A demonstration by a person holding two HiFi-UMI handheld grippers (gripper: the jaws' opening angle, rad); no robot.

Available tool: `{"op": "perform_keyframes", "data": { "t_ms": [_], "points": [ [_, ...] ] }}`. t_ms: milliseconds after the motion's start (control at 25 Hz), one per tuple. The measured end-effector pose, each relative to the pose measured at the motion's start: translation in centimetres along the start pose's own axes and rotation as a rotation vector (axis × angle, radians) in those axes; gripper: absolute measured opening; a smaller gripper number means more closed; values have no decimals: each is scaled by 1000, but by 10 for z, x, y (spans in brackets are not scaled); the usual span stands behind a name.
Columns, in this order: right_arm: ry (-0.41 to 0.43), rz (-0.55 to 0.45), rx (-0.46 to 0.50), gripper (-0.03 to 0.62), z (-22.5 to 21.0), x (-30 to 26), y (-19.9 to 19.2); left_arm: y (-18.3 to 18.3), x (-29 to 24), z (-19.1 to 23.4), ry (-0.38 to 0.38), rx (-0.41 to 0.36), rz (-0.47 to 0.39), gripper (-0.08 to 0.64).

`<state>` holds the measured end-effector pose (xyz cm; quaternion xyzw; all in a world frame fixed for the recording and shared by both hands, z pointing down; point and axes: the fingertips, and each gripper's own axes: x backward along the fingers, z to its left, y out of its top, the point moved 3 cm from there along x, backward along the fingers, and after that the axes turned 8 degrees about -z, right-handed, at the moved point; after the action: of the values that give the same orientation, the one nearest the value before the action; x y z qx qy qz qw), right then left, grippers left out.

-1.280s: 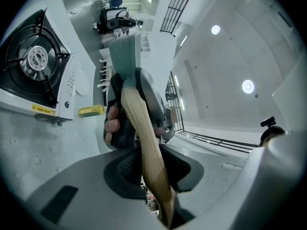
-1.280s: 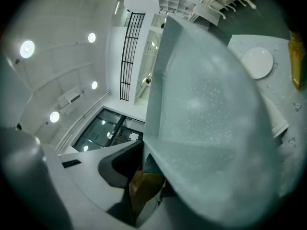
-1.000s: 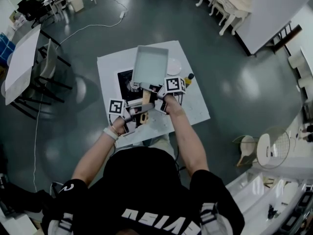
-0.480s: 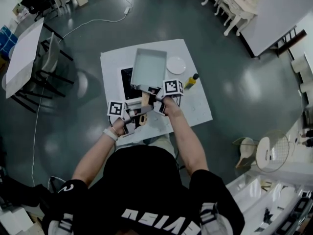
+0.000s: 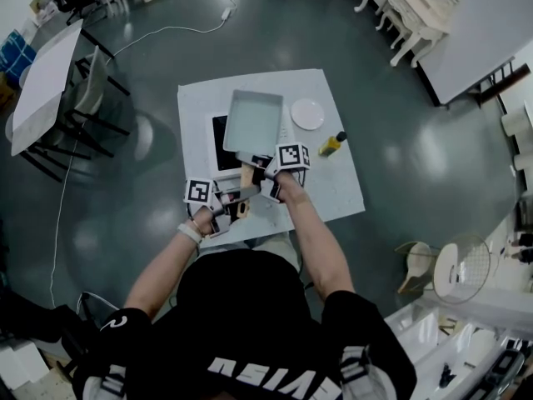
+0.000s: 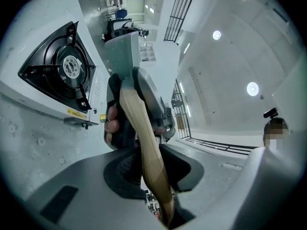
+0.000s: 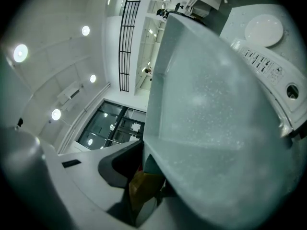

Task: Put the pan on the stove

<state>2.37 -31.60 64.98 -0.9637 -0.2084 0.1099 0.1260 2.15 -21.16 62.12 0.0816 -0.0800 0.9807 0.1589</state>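
Note:
A grey rectangular pan (image 5: 252, 121) with a wooden handle (image 5: 246, 173) hangs over the right part of the stove (image 5: 218, 133) on the white table (image 5: 191, 107). My right gripper (image 5: 265, 172) is shut on the handle close to the pan. Behind it, my left gripper (image 5: 236, 195) is shut on the handle's end. In the left gripper view the handle (image 6: 139, 133) runs out between the jaws of the left gripper (image 6: 154, 178), with the burner (image 6: 62, 66) at upper left. The pan (image 7: 216, 119) fills the right gripper view, above the right gripper (image 7: 140, 188).
A white plate (image 5: 307, 113) lies on the table right of the pan, and a small yellow bottle (image 5: 331, 145) stands further right. The stove's control panel (image 7: 263, 62) shows beside the plate (image 7: 264, 30). Chairs and another table (image 5: 46, 86) stand off to the left.
Both grippers have sunk with the pan, which now sits lower and closer to the stove. The grips on the handle are unchanged.

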Motion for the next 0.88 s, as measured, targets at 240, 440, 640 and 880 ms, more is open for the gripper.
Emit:
{"op": "perform_keyframes", "data": {
  "t_ms": [240, 440, 640, 880],
  "points": [
    [6, 30, -6, 115, -20, -10, -5, 2, 6, 21, 23, 7, -28, 80],
    [13, 50, -16, 115, -38, -20, -10, 4, 12, 39, 41, 21, -52, 80],
    [13, 68, -37, 115, -53, -26, -13, 7, 13, 54, 47, 24, -67, 80],
    [27, 78, -68, 115, -69, -33, -18, 8, 17, 72, 83, 37, -74, 80]
  ]
}}
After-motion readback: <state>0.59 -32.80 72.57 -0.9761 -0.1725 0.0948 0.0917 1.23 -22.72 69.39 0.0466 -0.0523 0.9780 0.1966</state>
